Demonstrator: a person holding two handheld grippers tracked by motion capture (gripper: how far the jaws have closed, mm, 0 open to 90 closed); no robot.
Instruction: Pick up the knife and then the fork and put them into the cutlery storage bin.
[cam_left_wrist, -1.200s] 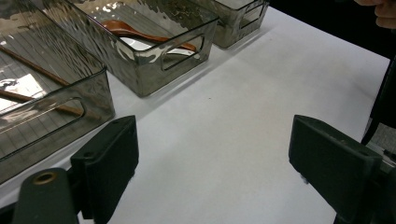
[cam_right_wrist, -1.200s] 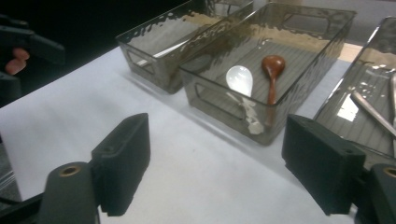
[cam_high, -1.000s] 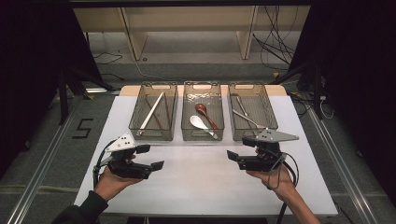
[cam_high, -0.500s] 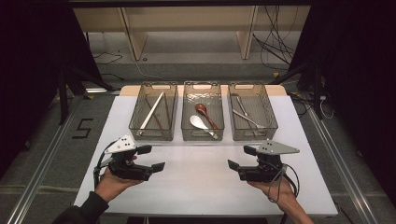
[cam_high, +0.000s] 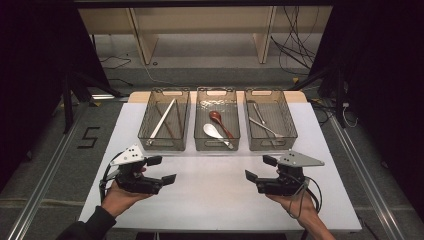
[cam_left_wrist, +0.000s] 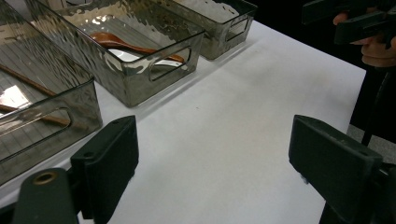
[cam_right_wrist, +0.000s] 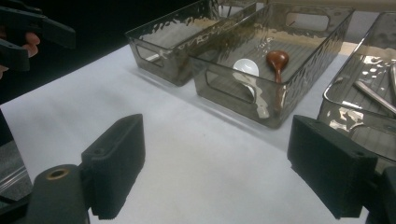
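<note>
— Two pairs of jaws, both spread wide with nothing between them?

— Yes. The left gripper (cam_high: 161, 169) and the right gripper (cam_high: 257, 168) hover over the bare near half of the surface (cam_high: 210, 185), jaws turned toward each other, likely a ready pose before any reach.

— And the things to handle?

— Three trays along the far edge. The middle tray (cam_high: 217, 148) holds a white spoon (cam_high: 212, 131) and a brown spoon (cam_high: 218, 119); the left tray (cam_high: 164, 145) has chopsticks (cam_high: 163, 119), the right tray (cam_high: 270, 147) metal cutlery (cam_high: 263, 126). Sorting by kind, I'd judge.

— Any change since a second ago?

— The right gripper has drawn back toward the near edge; the left has barely shifted
</note>
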